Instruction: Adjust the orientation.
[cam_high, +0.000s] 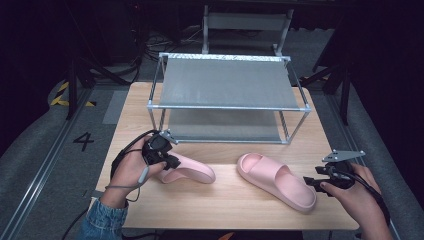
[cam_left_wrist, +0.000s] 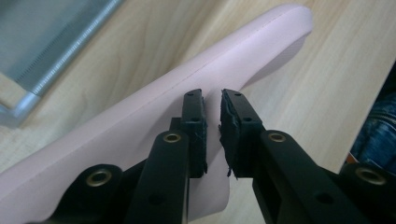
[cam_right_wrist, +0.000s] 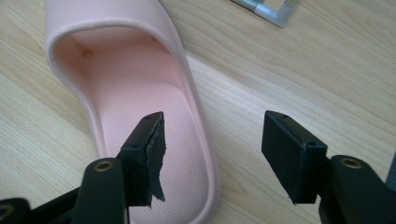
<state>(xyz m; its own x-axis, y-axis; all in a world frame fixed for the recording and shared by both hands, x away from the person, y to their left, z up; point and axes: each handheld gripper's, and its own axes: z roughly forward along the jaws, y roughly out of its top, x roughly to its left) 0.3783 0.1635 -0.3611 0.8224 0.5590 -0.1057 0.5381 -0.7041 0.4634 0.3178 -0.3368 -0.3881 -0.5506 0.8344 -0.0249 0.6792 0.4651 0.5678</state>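
Observation:
Two pink slippers lie on the wooden table (cam_high: 225, 200). The left slipper (cam_high: 192, 172) lies on its side. My left gripper (cam_high: 167, 162) is at its near end. In the left gripper view its jaws stand a narrow gap apart (cam_left_wrist: 212, 100), with the slipper's thin pink edge (cam_left_wrist: 140, 121) showing between the pads and not visibly pinched. The right slipper (cam_high: 277, 180) lies sole down. My right gripper (cam_high: 312, 181) stands open at its heel. In the right gripper view (cam_right_wrist: 215, 119) one jaw hangs over the footbed (cam_right_wrist: 140, 79), the other over bare wood, with the side rim between them.
A two-tier metal rack (cam_high: 227, 107) with grey fabric shelves stands at the back of the table; its frame shows in the left gripper view (cam_left_wrist: 60, 51), and a corner (cam_right_wrist: 273, 14) in the right gripper view. Bare wood lies between the slippers. The table's front edge is near both hands.

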